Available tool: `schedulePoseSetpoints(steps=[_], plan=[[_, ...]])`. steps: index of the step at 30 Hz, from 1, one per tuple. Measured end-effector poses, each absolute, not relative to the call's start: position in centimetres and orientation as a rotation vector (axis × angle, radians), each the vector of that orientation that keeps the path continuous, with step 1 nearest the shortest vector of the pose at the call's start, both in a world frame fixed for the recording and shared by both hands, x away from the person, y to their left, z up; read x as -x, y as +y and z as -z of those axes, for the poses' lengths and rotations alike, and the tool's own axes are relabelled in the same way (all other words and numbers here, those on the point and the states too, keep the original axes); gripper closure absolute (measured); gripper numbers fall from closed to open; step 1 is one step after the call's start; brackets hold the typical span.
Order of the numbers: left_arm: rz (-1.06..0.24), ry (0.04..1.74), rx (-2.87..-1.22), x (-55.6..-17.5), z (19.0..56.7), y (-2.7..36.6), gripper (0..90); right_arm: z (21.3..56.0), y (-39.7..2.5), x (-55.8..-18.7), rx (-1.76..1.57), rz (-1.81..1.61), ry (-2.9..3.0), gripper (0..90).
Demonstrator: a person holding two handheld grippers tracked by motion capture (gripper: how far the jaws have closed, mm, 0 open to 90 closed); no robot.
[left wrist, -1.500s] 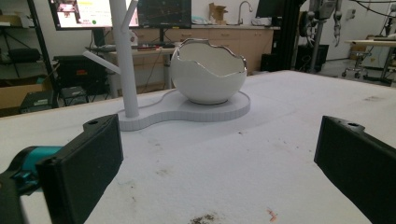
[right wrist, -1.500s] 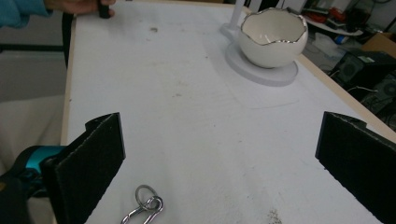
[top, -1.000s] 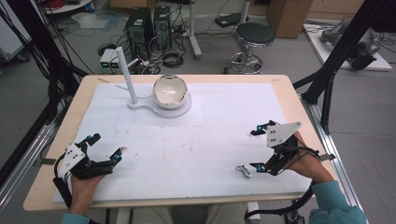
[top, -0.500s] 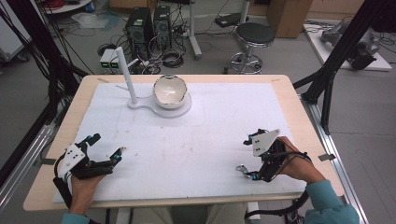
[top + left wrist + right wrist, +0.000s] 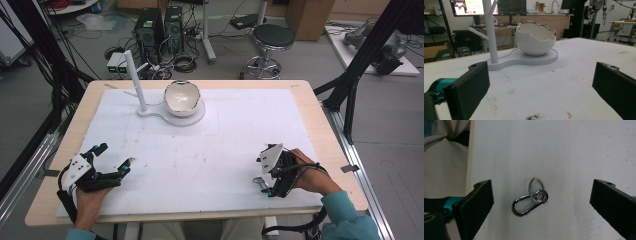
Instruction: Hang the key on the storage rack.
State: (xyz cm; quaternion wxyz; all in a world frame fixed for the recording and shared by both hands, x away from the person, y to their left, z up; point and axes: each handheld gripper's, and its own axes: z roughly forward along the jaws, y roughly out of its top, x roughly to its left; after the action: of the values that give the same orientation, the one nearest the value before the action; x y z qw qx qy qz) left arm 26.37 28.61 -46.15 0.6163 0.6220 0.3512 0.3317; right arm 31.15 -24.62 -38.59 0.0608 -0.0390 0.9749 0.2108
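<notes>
Right gripper view: silver carabiner clip (image 5: pixel 530 203) with key ring lies flat on white mat (image 5: pixel 574 150), between wide-apart jaws, touching neither; right gripper (image 5: pixel 541 205) directly above, near table's front edge. High view: clip tiny under right gripper (image 5: pixel 264 184); left gripper (image 5: pixel 116 161) at front left, jaws spread, nothing held. Left gripper view: farther off, eggshell-shaped bowl (image 5: pixel 535 38) on white stand (image 5: pixel 499 65) with branched post.

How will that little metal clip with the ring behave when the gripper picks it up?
The carabiner clip looks like rigid polished metal, so probably slippery between the pads. It lies flat on the mat, likely hard to get under. Its split ring would probably swing loose.
</notes>
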Motion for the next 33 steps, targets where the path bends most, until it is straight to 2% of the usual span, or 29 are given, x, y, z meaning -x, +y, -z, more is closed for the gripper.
schedulePoseSetpoints(steps=[7,11,16,25,33], plan=[[-0.764,0.810,-1.432,-26.4,46.1,28.6,1.7,39.2,-24.1,-31.3,0.109,-0.559,2.978,5.9],[-0.763,0.810,-1.429,-26.4,46.1,28.6,1.7,39.4,-23.8,-31.4,0.125,-0.521,3.004,16.1],[-0.765,0.809,-1.433,-26.4,46.1,28.6,1.7,39.7,-23.6,-31.6,0.102,-0.484,3.010,21.3],[-0.765,0.811,-1.428,-26.4,46.2,28.6,1.7,39.8,-23.5,-31.7,0.133,-0.451,3.006,40.3],[-0.765,0.811,-1.426,-26.3,46.2,28.6,1.7,40.0,-23.4,-31.8,0.147,-0.402,3.014,50.1]])
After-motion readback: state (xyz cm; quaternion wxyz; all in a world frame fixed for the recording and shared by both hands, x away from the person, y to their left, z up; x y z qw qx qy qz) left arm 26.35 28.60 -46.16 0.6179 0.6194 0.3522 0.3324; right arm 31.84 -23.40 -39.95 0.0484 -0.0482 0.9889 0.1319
